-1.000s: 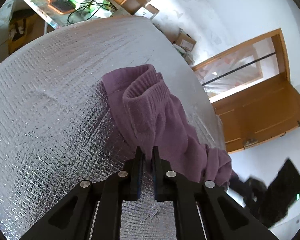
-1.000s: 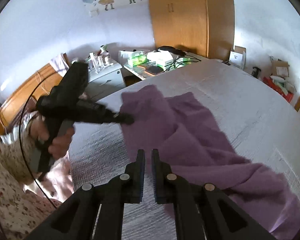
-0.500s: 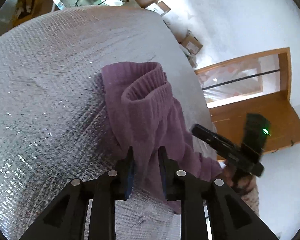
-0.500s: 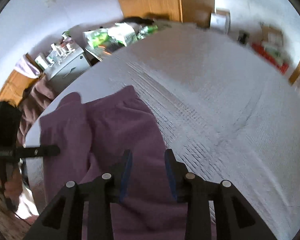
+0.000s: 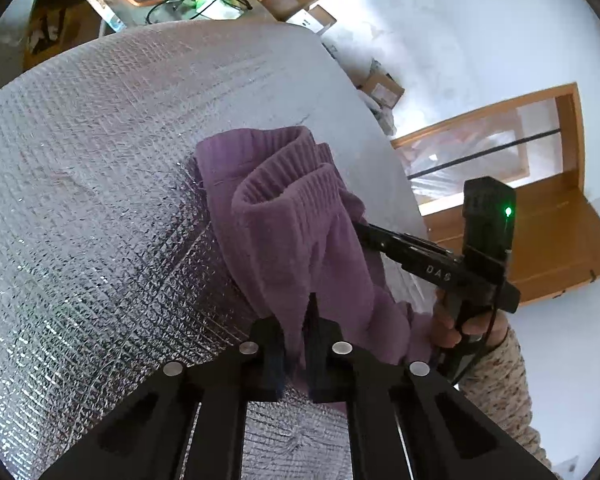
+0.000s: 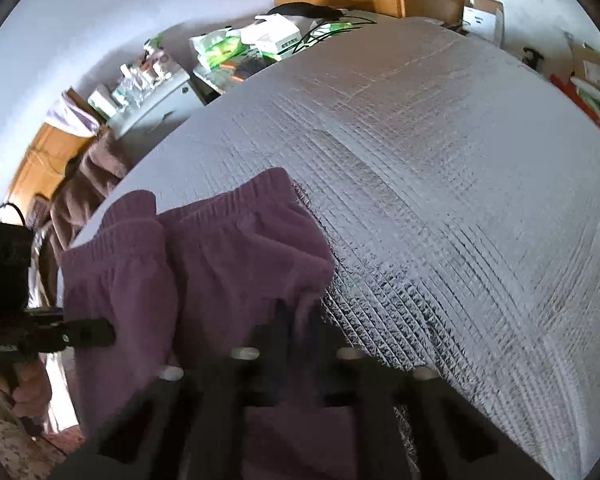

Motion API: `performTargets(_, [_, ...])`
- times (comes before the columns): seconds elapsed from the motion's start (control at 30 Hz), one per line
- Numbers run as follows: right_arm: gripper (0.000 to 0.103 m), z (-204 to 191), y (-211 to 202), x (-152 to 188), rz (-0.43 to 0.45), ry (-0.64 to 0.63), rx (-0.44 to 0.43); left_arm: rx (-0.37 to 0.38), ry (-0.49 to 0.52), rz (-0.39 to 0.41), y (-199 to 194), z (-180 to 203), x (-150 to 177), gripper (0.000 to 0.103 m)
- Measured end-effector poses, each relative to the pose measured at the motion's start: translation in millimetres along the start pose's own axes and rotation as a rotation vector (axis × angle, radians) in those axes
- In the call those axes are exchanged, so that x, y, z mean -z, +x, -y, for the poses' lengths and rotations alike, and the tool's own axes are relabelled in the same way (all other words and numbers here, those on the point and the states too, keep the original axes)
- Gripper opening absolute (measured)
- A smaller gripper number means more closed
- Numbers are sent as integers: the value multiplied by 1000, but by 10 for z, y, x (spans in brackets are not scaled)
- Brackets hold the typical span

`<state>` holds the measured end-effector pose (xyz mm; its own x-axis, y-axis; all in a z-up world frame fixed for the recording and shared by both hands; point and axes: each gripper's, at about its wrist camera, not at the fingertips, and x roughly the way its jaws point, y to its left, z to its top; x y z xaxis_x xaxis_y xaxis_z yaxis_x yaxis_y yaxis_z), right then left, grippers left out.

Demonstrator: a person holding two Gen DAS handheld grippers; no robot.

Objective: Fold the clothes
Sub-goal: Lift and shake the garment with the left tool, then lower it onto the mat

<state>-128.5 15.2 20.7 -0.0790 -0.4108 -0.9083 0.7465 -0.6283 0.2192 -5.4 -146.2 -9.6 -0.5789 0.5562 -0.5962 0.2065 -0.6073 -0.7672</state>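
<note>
A purple fleece garment [image 5: 292, 216] with a ribbed elastic waistband lies bunched on the silver quilted surface [image 5: 100, 160]. My left gripper [image 5: 298, 320] is closing, its pads pinching a fold of the cloth near one end. In the left wrist view my right gripper [image 5: 366, 231] reaches into the cloth from the right, held by a hand [image 5: 460, 328] in a speckled sleeve. In the blurred right wrist view, my right gripper [image 6: 296, 320] is closing with purple garment [image 6: 228, 248] cloth between its fingers near the waistband. My left gripper [image 6: 100, 332] grips the cloth at the left.
The silver surface [image 6: 440, 160] stretches away bare to the right of the garment. A cluttered desk [image 6: 252, 48] with cables and packets stands beyond its far edge. Brown cloth [image 6: 84, 192] hangs at the left. A wooden door [image 5: 540, 240] and cardboard boxes [image 5: 384, 88] line the wall.
Both grippers opened and then closed onto the purple cloth. The right gripper swung down from above the surface to the garment's waistband side. The left gripper barely shifted.
</note>
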Motion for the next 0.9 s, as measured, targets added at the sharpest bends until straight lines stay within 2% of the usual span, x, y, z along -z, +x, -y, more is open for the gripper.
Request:
performTargets(0.1, [7, -90, -121, -31, 58, -44, 89, 3, -1, 10, -64, -32, -2, 5])
performTargets(0.27, [7, -93, -310, -179, 138, -38, 156, 6, -13, 24, -159, -105, -9, 4])
performTargets(0.43, [7, -101, -342, -357, 189, -63, 272, 1, -24, 48, -331, -185, 7, 3])
performTargets(0.73, [7, -139, -305, -621, 237, -70, 292, -35, -54, 64, -761, -543, 207, 3])
performTargets(0.9, [7, -112, -135, -749, 206, -92, 365, -75, -64, 78, -969, -743, 290, 3])
